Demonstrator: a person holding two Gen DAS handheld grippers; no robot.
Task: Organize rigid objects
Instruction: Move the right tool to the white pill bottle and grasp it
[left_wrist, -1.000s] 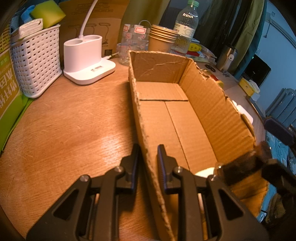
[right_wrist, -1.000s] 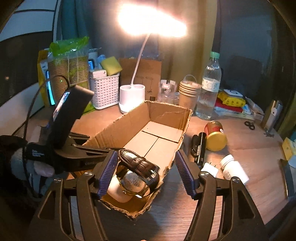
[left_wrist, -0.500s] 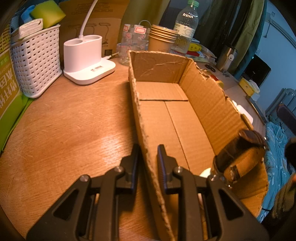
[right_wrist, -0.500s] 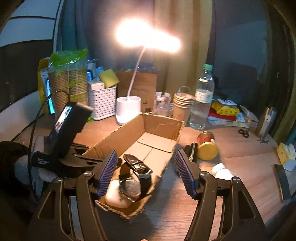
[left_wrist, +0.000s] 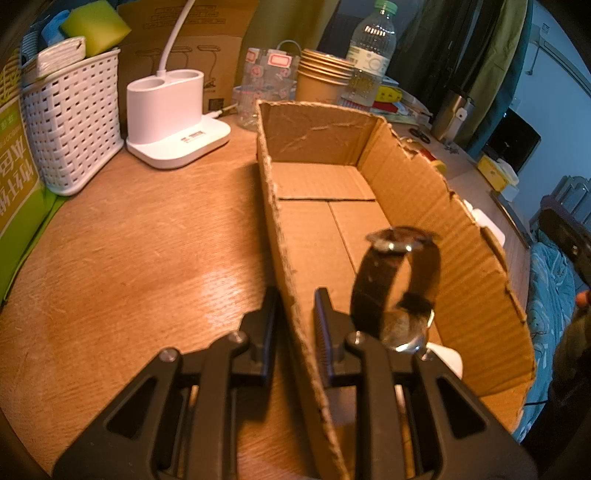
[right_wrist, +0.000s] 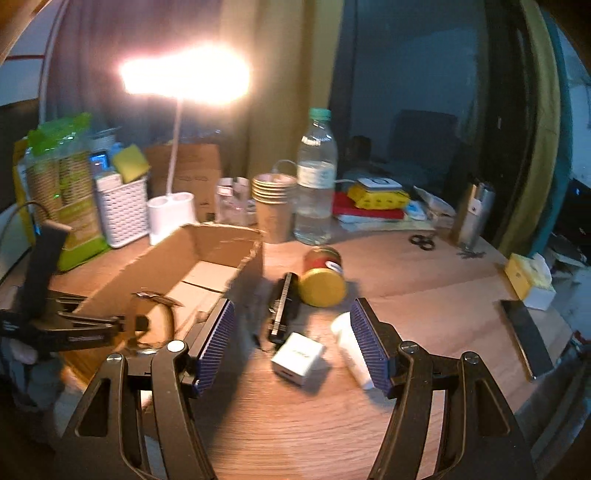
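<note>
Wristwatch (left_wrist: 397, 284) with a dark strap looped closed and a shiny metal case stands on edge inside the cardboard box (left_wrist: 436, 206), at the box's near end, close to the long wall that the left gripper (left_wrist: 295, 317) pinches. Its buckle side points up and its round, reflective face sits low, next to a white, rounded object (left_wrist: 445, 360) on the box floor. In the right wrist view the watch (right_wrist: 153, 321) is blurred. The box is open-topped, with ragged torn edges, and its far end is bare. The left gripper is clamped shut on the box's left wall, one finger inside and one outside. The right gripper (right_wrist: 291, 343) is open with nothing between its ribbed blue pads (right_wrist: 218, 343), and hangs over the wooden table (right_wrist: 424, 280) just right of the box. Beyond it on the table lie a white plug cube (right_wrist: 298, 357), a small white bottle (right_wrist: 349, 343) on its side, a black stapler (right_wrist: 283, 308) and a jar with a yellow lid (right_wrist: 322, 275), also on its side. Toward the table's far edge stand a water bottle (right_wrist: 314, 177), stacked paper cups (right_wrist: 275, 203), a white lamp base (left_wrist: 173, 118) and a white woven basket (left_wrist: 72, 122)
</note>
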